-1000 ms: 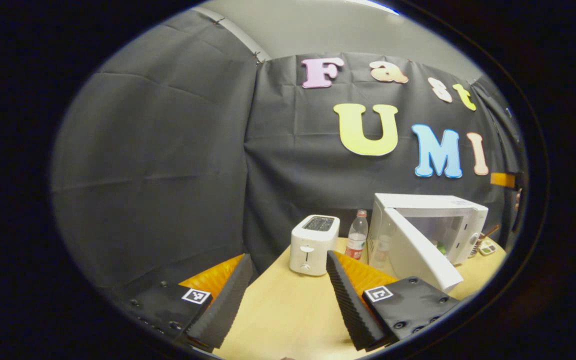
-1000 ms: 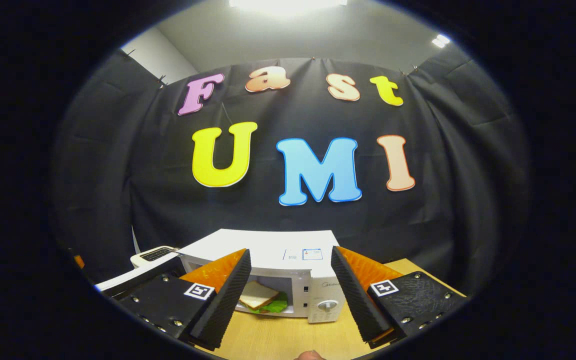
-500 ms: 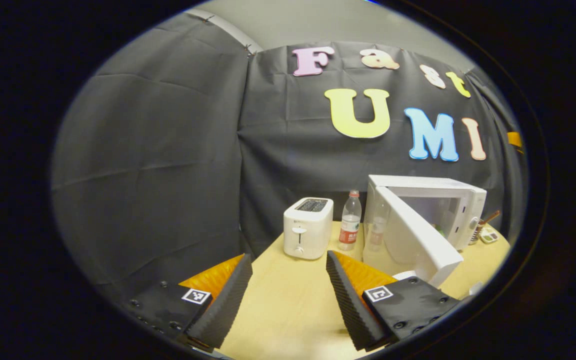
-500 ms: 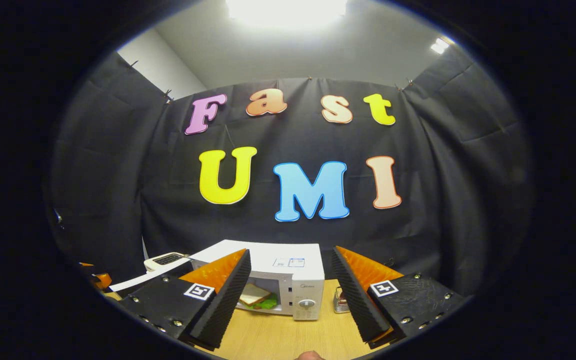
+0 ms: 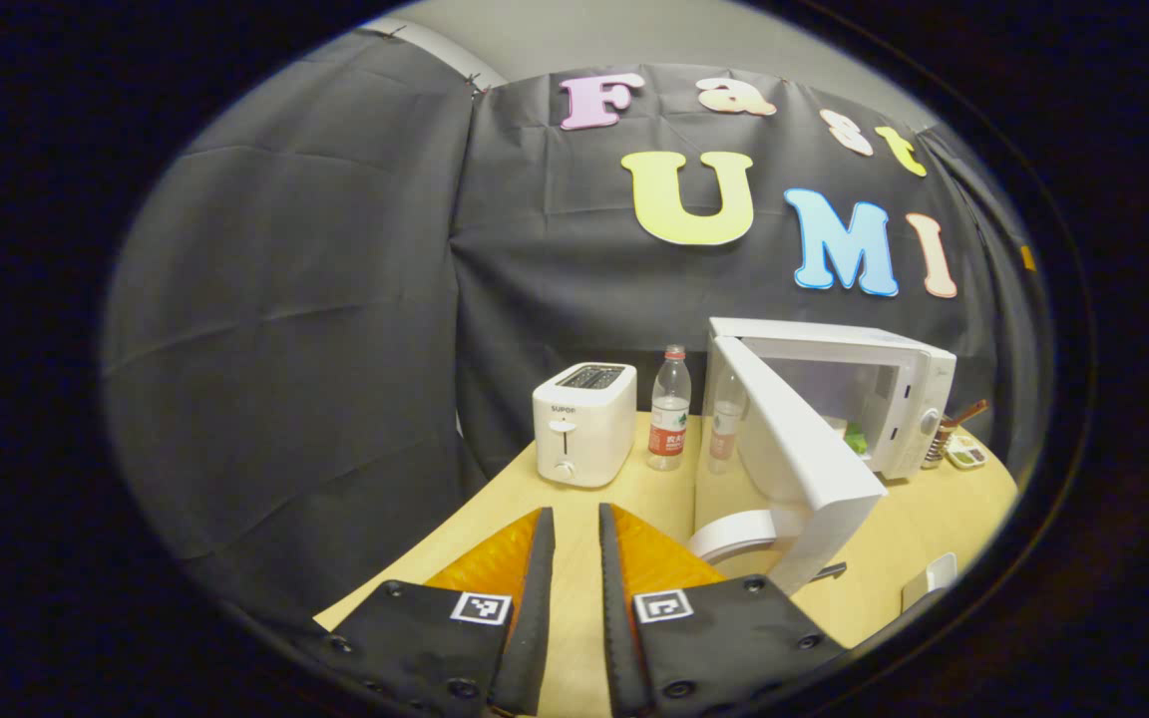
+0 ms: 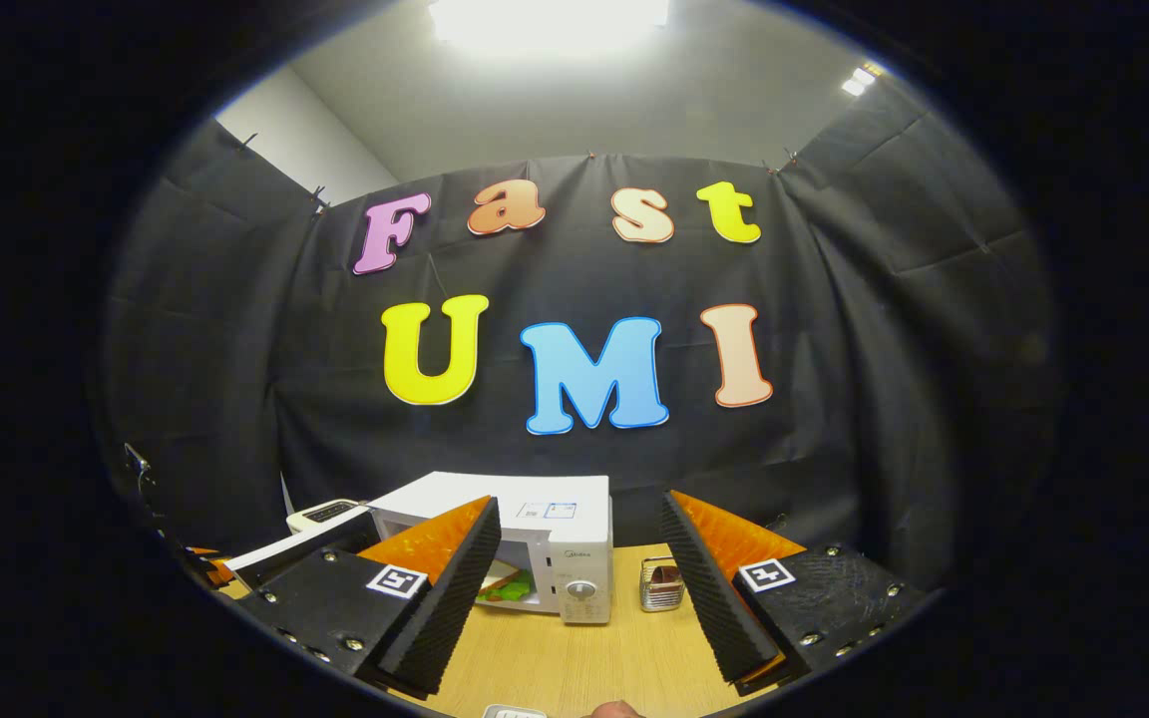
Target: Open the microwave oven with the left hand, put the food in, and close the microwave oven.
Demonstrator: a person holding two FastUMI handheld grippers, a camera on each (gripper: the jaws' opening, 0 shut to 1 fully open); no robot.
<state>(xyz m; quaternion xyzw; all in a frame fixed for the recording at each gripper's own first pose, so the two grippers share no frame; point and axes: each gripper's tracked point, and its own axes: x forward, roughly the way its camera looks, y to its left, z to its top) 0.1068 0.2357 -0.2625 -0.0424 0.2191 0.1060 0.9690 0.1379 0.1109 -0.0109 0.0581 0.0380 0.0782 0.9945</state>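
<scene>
The white microwave (image 5: 894, 384) stands at the right of the table with its door (image 5: 794, 454) swung wide open. A sandwich with green lettuce (image 6: 505, 586) lies inside it; a green bit of the food (image 5: 859, 437) shows past the door. My left gripper (image 5: 575, 514) hovers over the table well short of the door, its fingers drawn almost together with nothing between them. My right gripper (image 6: 579, 501) is open and empty, facing the microwave (image 6: 545, 519) from a distance; the open door (image 6: 285, 546) juts out on the left.
A white toaster (image 5: 582, 421) and a water bottle (image 5: 669, 424) stand left of the microwave. A white plate (image 5: 734, 534) lies on the wooden table (image 5: 654, 489) below the door. A small metal cup (image 6: 661, 583) sits right of the microwave.
My left gripper's fingers have closed from wide apart to almost touching, and it has backed off from the toaster and door. The right gripper has drawn away from the microwave.
</scene>
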